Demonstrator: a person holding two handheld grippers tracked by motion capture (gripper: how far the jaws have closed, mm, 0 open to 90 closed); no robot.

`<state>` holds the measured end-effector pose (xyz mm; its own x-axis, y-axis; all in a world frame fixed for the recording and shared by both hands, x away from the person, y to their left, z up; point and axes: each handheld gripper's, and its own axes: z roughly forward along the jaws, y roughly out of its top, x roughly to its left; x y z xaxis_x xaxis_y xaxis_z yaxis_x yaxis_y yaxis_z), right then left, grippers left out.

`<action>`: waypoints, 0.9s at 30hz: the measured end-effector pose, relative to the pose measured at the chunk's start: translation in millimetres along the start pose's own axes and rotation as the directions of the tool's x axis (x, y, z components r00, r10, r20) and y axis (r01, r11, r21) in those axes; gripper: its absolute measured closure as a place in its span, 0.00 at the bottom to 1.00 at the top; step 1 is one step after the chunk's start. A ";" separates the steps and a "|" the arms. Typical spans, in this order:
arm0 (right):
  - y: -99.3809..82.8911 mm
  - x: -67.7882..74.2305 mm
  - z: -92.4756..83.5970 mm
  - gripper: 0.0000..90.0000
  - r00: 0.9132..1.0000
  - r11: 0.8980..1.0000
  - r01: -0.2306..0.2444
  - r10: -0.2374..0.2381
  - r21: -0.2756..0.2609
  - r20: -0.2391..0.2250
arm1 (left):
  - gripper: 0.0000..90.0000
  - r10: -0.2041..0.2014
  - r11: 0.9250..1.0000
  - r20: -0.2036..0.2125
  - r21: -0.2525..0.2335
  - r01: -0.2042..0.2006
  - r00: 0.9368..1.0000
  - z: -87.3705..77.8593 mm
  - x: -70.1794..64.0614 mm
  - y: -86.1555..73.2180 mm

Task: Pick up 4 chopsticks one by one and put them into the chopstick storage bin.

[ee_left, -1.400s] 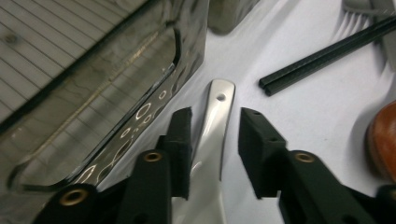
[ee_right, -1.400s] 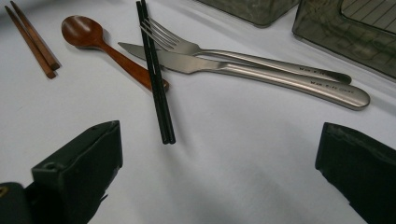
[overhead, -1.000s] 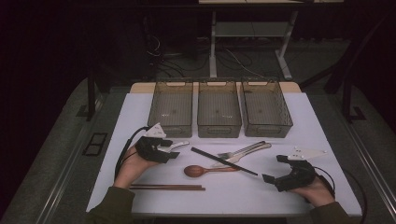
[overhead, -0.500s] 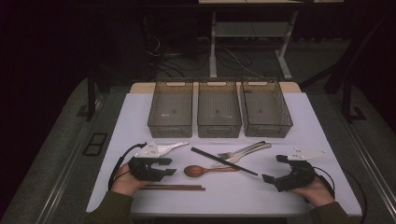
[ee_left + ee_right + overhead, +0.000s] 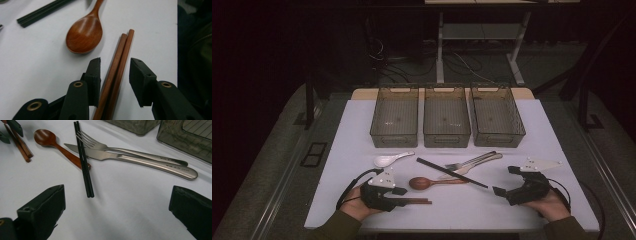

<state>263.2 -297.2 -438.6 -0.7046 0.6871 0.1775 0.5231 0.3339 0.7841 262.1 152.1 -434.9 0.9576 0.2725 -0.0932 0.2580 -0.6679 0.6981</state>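
Brown chopsticks (image 5: pixel 117 72): near ends cut off by the bottom edge in the left gripper view.
Brown chopsticks, high view: mostly hidden under the left claw (image 5: pixel 404 196).
Wooden spoon (image 5: pixel 85 33): handle cut off at the top edge.

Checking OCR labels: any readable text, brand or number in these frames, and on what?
Knife handle: small engraved mark, too blurred to read.
Fork handle: small engraved mark, too blurred to read.
Bins, spoons, chopsticks, grippers: no lettering to be seen.
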 end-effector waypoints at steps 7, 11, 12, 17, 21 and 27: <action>0.0 -0.1 0.2 0.01 1.000 1.000 0.003 -0.003 0.003 0.001 | 0.72 0.032 0.998 0.008 0.045 -0.032 0.999 7.5 -0.7 -1.1; 0.0 -0.2 0.1 0.01 1.000 1.000 0.003 -0.003 0.002 0.001 | 0.77 0.046 0.997 -0.001 0.055 -0.046 0.999 8.0 -1.2 -1.2; 0.0 -0.1 0.1 0.01 1.000 1.000 0.003 -0.003 0.003 0.001 | 0.79 0.049 0.997 0.001 0.057 -0.049 0.999 7.6 -0.8 -1.3; -0.1 0.0 0.0 0.01 1.000 1.000 0.002 -0.002 0.004 0.001 | 0.80 0.050 0.997 0.009 0.059 -0.050 0.999 5.3 0.8 -2.9; 0.0 -0.3 -0.1 0.01 1.000 1.000 0.001 -0.001 0.002 0.002 | 0.81 0.043 0.997 0.003 0.061 -0.044 0.999 2.0 2.7 -5.2; 0.0 -0.4 -0.2 0.01 1.000 1.000 0.000 0.000 0.002 0.003 | 0.81 0.030 0.998 -0.018 0.062 -0.029 0.999 -4.8 8.0 -9.8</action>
<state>263.3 -297.6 -438.5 -0.7035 0.6887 0.1755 0.5239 0.3356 0.7829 266.6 164.1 -439.1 0.9624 0.2652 -0.0593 0.2380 -0.7169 0.6553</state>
